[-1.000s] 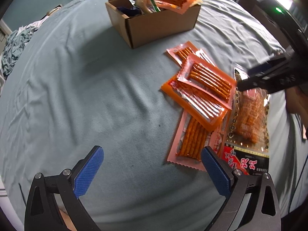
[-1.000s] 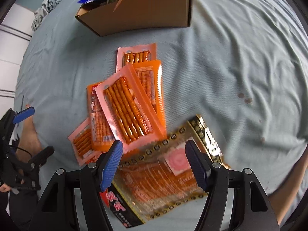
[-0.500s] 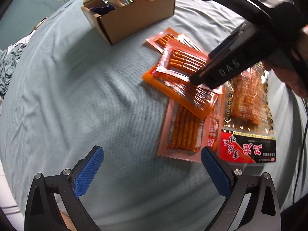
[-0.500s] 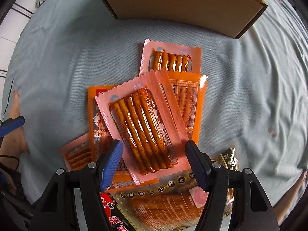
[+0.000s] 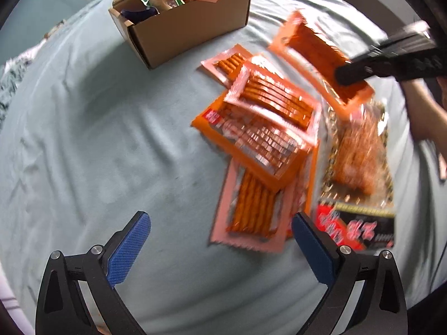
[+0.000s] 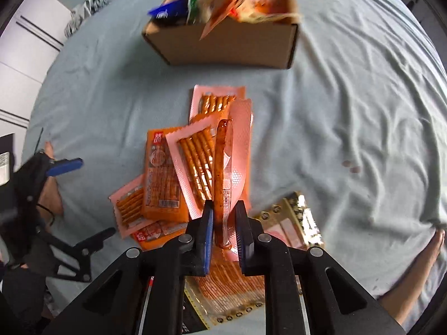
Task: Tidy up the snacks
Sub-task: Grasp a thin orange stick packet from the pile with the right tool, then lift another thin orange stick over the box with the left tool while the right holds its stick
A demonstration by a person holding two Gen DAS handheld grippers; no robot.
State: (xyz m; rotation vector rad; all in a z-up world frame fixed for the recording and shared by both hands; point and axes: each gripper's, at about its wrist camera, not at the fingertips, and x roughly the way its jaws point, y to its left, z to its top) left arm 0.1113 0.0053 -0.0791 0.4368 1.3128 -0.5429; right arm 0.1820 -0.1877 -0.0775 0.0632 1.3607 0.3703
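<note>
My right gripper [image 6: 224, 209] is closing its jaws, and the pads press on a pink pack of orange snack sticks [image 6: 223, 167], seen edge-on. In the left wrist view the same pack [image 5: 315, 53] hangs tilted above the pile, pinched by the right gripper [image 5: 352, 76]. Below lie an orange pack [image 5: 251, 139], another pink pack [image 5: 273, 97] on top of it and a black-and-gold pack [image 5: 360, 167]. My left gripper [image 5: 219, 219] is open above the sheet, with one more pink pack [image 5: 251, 215] just ahead of its right finger. The cardboard box [image 6: 223, 44] beyond holds several snacks.
A wrinkled pale blue sheet [image 5: 97, 139] covers the surface. The box [image 5: 190, 25] stands at the far side. A person's bare arm [image 5: 427, 117] reaches in from the right. Patterned cloth [image 6: 92, 2] lies at the far left edge.
The right gripper's jaws went from wide open around the top pink pack to shut on it. That pack has risen off the pile and tilted.
</note>
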